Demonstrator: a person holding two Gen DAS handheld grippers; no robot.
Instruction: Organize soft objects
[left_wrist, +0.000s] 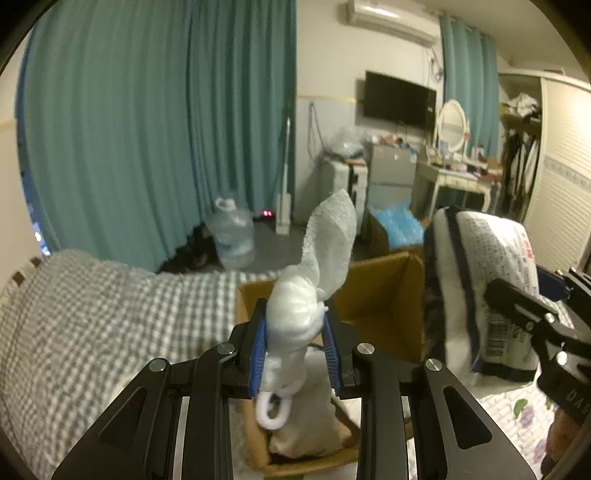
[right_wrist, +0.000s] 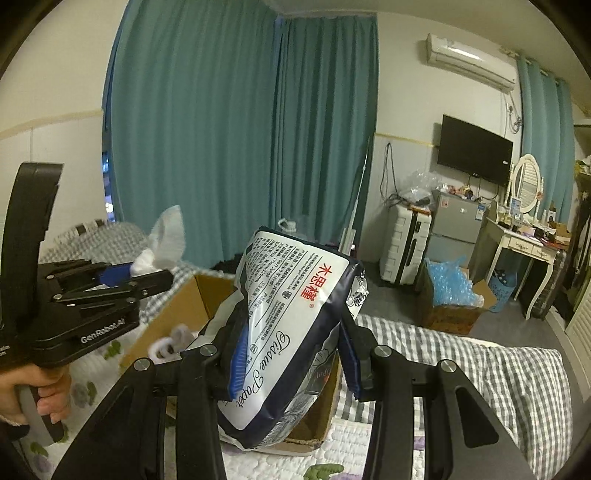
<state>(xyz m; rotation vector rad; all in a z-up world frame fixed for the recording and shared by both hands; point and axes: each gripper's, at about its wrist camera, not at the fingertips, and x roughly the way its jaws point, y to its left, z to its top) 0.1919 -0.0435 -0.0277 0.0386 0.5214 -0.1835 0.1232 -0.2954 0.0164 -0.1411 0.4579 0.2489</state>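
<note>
My left gripper (left_wrist: 295, 347) is shut on a white plush toy (left_wrist: 295, 314) with a long ear (left_wrist: 332, 240) and a dangling loop (left_wrist: 273, 410), held above an open cardboard box (left_wrist: 376, 295) on the bed. My right gripper (right_wrist: 291, 358) is shut on a navy and white tissue paper pack (right_wrist: 291, 317), held over the same box (right_wrist: 184, 302). The pack also shows in the left wrist view (left_wrist: 491, 280), with the right gripper (left_wrist: 535, 325) beside it. The left gripper (right_wrist: 110, 284) and the toy (right_wrist: 166, 236) show at the left of the right wrist view.
The box sits on a bed with a grey checked cover (left_wrist: 92, 314) and a floral quilt (right_wrist: 351, 454). A beige soft item (left_wrist: 314, 424) lies inside the box. Beyond the bed are a water jug (left_wrist: 232, 236), a box of blue bags (right_wrist: 450, 291), a suitcase (right_wrist: 402, 243) and a dressing table (right_wrist: 524, 247).
</note>
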